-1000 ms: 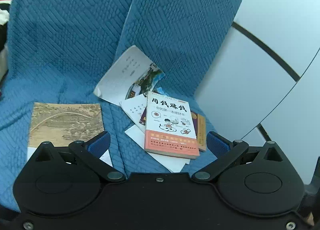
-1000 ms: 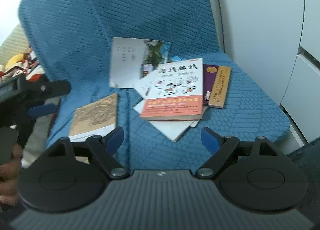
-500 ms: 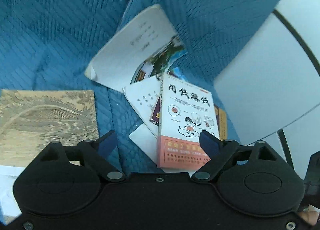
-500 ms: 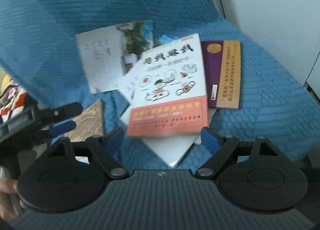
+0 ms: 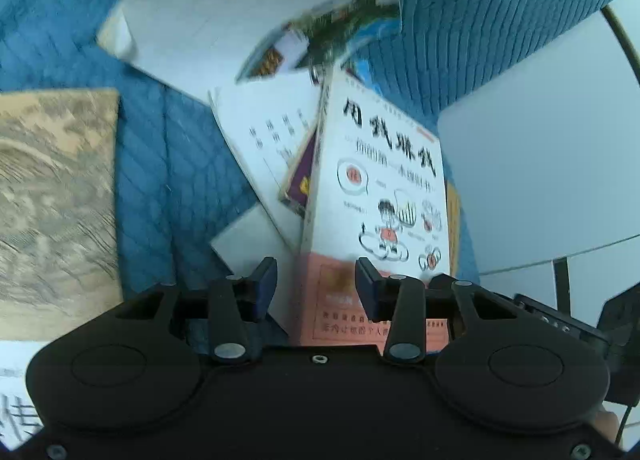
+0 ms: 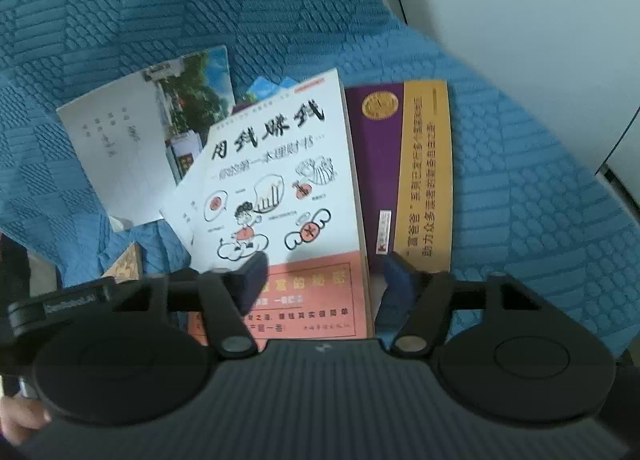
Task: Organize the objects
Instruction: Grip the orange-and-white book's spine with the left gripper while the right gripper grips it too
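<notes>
Over the white-and-orange book [image 6: 280, 188], both hand-held grippers [image 5: 316, 280] [image 6: 324, 280] have been closing, half-open, gripping nothing.

White cartoon-cover paperback [image 6: 280, 196] tops pile on blue quilted sofa seat [image 6: 520, 188]; purple-and-gold book [image 6: 404, 176] underneath, right; white photo booklet [image 6: 148, 136] behind-left; tan landscape-print book [image 5: 56, 196] apart, left.

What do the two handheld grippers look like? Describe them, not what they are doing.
Both are matte black. The left gripper has dark blue pads on angled black link arms with silver pivot screws, above two round housings. The right gripper is built alike, with a ribbed grey body and a small white logo.
</notes>
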Available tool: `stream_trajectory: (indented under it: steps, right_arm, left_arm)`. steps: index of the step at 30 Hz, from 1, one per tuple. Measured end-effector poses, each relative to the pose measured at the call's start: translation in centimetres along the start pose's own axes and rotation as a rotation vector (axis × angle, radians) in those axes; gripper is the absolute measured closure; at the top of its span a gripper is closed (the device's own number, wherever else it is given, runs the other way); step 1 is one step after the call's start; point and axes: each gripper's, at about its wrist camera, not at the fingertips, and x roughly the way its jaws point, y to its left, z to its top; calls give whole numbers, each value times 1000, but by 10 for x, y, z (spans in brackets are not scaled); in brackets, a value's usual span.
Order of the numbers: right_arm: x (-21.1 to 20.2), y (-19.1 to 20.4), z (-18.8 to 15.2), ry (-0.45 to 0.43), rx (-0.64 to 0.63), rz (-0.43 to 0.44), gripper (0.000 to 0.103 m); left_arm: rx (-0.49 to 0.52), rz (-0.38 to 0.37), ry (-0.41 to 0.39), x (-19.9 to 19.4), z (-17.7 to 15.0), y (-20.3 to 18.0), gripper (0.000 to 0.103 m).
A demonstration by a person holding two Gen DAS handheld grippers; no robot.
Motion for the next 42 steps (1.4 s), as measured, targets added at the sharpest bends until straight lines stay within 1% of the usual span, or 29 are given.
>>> stream_trajectory:
  steps: [1, 2, 4, 5, 6, 8, 10, 14, 17, 19, 20, 21, 22, 23, 24, 25, 26, 28, 31, 34, 35, 36, 37, 42]
  right_arm:
    - [2, -2, 0, 9, 7, 4, 48]
    - [4, -4, 0, 14, 13, 4, 48]
    - [4, -6, -1, 9, 15, 20, 49]
    - [4, -6, -1, 10, 12, 34, 52]
    - [5, -6, -1, 12, 16, 40, 51]
    - [5, -8, -1, 12, 27, 53, 51]
    - [4, -13, 0, 12, 56, 76, 51]
    - [3, -27, 1, 10, 149, 131, 51]
    - [0, -35, 1, -16, 199, 158, 51]
    - [-1, -42, 1, -21, 241, 185, 51]
    - [0, -45, 0, -17, 266, 207, 51]
    - [0, -49, -1, -11, 295, 236, 51]
    - [1, -52, -2, -2, 323, 272, 51]
    - [1, -52, -2, 5, 339, 302, 51]
    - [2, -52, -3, 10, 346, 325, 51]
    - [1, -50, -3, 10, 342, 336, 51]
    - [0, -48, -2, 8, 335, 340, 51]
    - [-4, -45, -2, -4, 330, 342, 51]
    - [-10, -46, -1, -10, 346, 370, 51]
    - [-18, -49, -8, -24, 399, 391, 49]
    - [-18, -50, -12, -18, 420, 401, 41]
    - [-18, -51, -16, -11, 444, 412, 25]
    - [-18, -52, -22, -4, 476, 425, 20]
    - [-3, -43, -41, 29, 617, 509, 20]
  left_arm:
    - [2, 1, 2, 2, -1, -1, 63]
    - [2, -4, -3, 3, -1, -1, 63]
    - [-25, -27, -2, 4, 1, 2, 63]
    - [-45, -47, 1, 5, 1, 5, 63]
    - [-67, -70, 8, 7, 1, 7, 61]
    - [-98, -98, 2, 7, 1, 10, 53]
    - [-149, -142, 4, 7, 2, 16, 49]
    - [-285, -262, 35, 7, 4, 34, 44]
    - [-395, -407, 53, 8, 2, 47, 40]
    - [-438, -497, 71, 11, 1, 51, 40]
    - [-446, -524, 81, 13, 0, 50, 40]
    - [-449, -536, 92, 16, -1, 48, 41]
    - [-450, -534, 103, 19, -2, 46, 46]
    - [-447, -517, 112, 22, -3, 43, 58]
    - [-440, -493, 116, 24, -4, 40, 65]
    - [-435, -477, 121, 26, -4, 38, 78]
    - [-438, -461, 122, 28, -4, 37, 87]
    - [-440, -443, 111, 29, -4, 35, 87]
    - [-406, -413, 81, 27, -1, 28, 89]
    - [-399, -421, 73, 27, 1, 23, 91]
    - [-397, -422, 71, 27, 2, 20, 91]
    - [-399, -424, 67, 27, 3, 19, 91]
    - [-401, -428, 66, 26, 2, 18, 91]
    - [-420, -430, 71, 32, 0, 11, 91]
